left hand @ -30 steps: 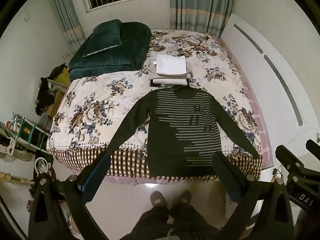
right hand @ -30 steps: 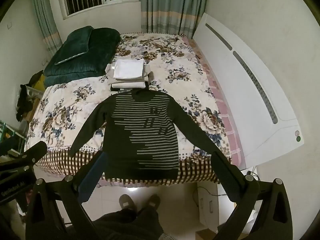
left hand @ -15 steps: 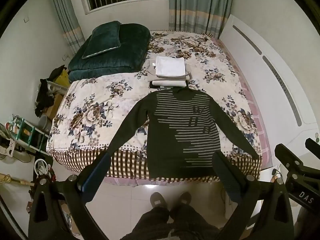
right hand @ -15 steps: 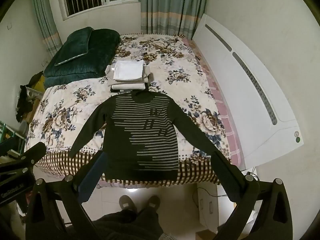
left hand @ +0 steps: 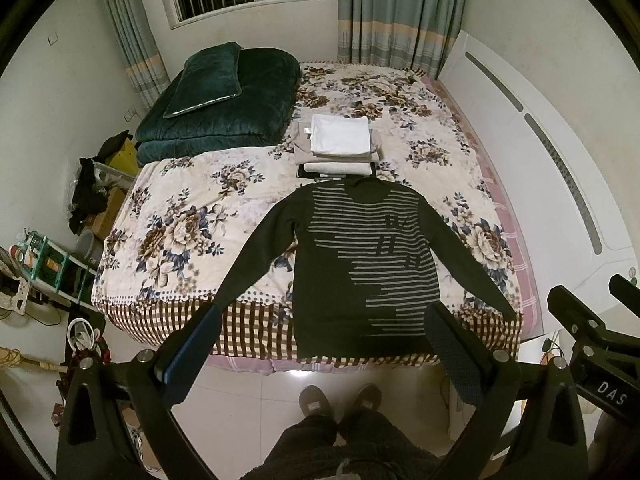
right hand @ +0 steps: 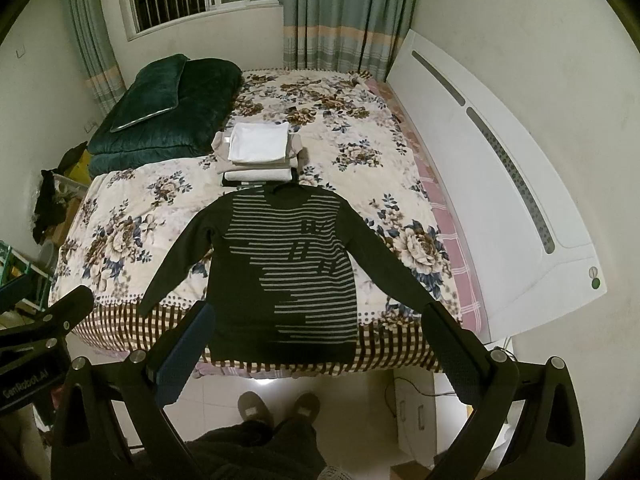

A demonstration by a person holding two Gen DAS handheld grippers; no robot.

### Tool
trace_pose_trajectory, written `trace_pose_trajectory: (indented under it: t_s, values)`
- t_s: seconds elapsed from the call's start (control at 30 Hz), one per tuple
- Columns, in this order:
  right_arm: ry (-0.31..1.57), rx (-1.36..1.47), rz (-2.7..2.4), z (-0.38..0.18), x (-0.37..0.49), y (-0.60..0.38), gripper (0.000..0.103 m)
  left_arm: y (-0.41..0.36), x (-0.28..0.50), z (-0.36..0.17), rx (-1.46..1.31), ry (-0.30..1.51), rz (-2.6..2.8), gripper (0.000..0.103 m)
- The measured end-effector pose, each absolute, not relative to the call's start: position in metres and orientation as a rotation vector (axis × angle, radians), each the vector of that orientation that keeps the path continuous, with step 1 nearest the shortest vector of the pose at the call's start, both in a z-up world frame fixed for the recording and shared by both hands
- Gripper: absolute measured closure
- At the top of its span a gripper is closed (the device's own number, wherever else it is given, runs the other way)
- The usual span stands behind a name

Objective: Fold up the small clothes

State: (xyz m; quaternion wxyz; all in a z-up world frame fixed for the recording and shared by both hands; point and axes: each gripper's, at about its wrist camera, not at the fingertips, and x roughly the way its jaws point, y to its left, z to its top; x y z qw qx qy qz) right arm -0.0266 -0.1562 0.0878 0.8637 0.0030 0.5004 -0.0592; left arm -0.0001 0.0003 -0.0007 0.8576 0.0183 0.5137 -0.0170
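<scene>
Here is the dark long-sleeved sweater with pale grey stripes across the chest (left hand: pixel 360 264), laid flat and face up at the foot edge of the bed with the floral cover (left hand: pixel 188 216), hem hanging just over the checked border, collar pointing toward the middle of the bed. Both sleeves are fanned out and angled down toward the two foot corners. That spread looks deliberate: with body and sleeves smoothed open, every edge is reachable from where the person stands, slippers (left hand: pixel 340 400) right at the foot of the bed.

Both tools hang back above the floor, short of the cloth. The left gripper (left hand: pixel 320 344) has its jaws spread wide with nothing between them, and so does the right gripper (right hand: pixel 320 340), jaws wide apart and empty. My read is that this is the ready stance before a first fold, one tool for each sleeve or each hem corner.

Just beyond the collar, nearly touching it, sits a neat stack of folded clothes topped by a white piece (left hand: pixel 340 140), likely the finished pile and the place this sweater goes. A folded dark green quilt with a pillow on it (left hand: pixel 224 108) fills the far left corner, well apart, leaving the near half of the bed as working room.
</scene>
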Motion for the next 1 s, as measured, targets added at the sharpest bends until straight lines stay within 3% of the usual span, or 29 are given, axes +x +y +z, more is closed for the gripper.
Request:
trace_pose_trajectory:
  t_s: [1.0]
  values:
    - [1.042, 0.006, -0.124, 0.098, -0.021, -0.154, 0.000, -0.022, 0.019, 0.020, 0.018, 1.074, -0.040, 0.000]
